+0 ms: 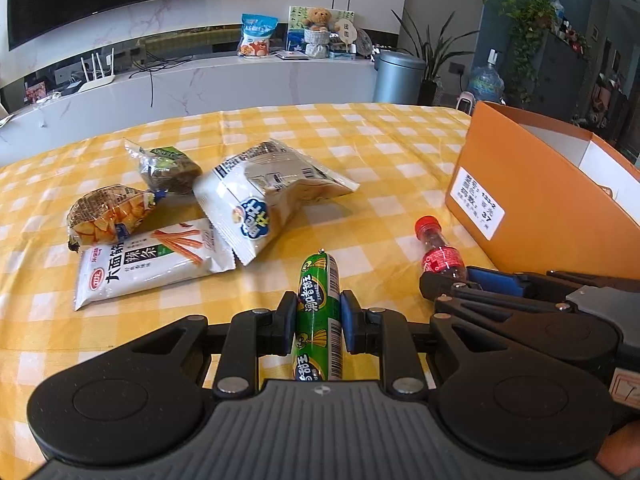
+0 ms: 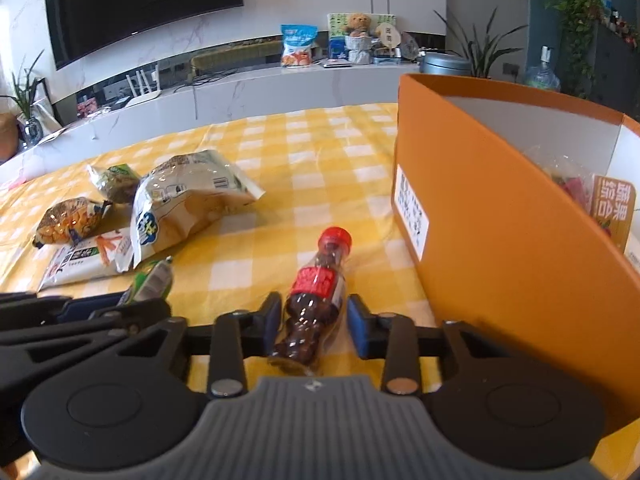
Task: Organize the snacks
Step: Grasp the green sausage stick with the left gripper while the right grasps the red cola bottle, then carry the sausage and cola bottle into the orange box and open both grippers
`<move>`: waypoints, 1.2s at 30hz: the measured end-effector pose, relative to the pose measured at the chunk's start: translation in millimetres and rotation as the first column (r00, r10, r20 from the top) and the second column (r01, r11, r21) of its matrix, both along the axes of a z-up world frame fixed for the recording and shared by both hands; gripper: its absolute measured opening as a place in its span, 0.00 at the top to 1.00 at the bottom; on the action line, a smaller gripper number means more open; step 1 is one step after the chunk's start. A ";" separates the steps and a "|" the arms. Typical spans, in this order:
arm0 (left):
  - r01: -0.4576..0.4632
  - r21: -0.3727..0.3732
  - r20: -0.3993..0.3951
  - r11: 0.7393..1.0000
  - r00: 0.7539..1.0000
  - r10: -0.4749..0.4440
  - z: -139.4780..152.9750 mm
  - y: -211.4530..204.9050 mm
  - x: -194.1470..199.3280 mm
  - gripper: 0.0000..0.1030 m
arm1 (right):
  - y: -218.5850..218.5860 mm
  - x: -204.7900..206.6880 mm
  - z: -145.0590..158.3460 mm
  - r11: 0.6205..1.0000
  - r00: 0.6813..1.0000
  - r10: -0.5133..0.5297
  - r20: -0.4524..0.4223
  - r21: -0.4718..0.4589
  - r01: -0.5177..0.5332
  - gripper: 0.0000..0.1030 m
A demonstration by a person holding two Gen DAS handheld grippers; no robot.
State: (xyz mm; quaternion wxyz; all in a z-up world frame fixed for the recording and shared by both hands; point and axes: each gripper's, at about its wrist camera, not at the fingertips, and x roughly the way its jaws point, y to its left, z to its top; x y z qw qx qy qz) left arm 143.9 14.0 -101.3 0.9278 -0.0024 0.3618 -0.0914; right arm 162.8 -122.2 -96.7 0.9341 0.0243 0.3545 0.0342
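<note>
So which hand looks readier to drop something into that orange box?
The left, probably. Its claw is clamped on the green sausage, while the right claw only straddles the cola bottle, pads not visibly touching, though it sits nearer the box.

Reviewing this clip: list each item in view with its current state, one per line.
left gripper: shut on the green sausage
right gripper: jaws either side of the cola bottle, gap visible
cola bottle: capped, lying down
orange box: open, snacks inside
white snack bags: sealed, on the tablecloth
</note>
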 end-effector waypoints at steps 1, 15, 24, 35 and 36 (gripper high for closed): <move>0.002 0.003 -0.002 1.000 1.000 -0.002 0.5 -0.9 -1.1 0.75 | 0.1 -1.0 -0.2 1.000 1.000 0.008 0.002 -0.007 -0.008 0.71; -0.036 -0.004 0.032 0.999 0.999 0.036 33.1 4.0 -40.2 0.75 | -3.9 -54.5 32.7 0.988 0.988 0.152 0.037 0.025 -0.153 0.72; -0.034 -0.064 0.102 0.997 0.994 0.041 82.6 0.0 -69.2 0.75 | -24.9 -109.7 77.9 0.972 0.958 0.228 0.173 0.022 -0.235 0.72; 0.143 -0.151 0.175 0.978 0.978 -0.116 154.4 -65.0 -56.4 0.75 | -109.6 -128.5 148.0 0.974 0.946 0.176 0.273 0.089 -0.207 0.72; 0.173 -0.163 0.173 0.971 0.974 -0.145 158.3 -74.0 -50.3 0.75 | -120.7 -124.9 153.6 0.978 0.949 0.164 0.270 0.084 -0.193 0.72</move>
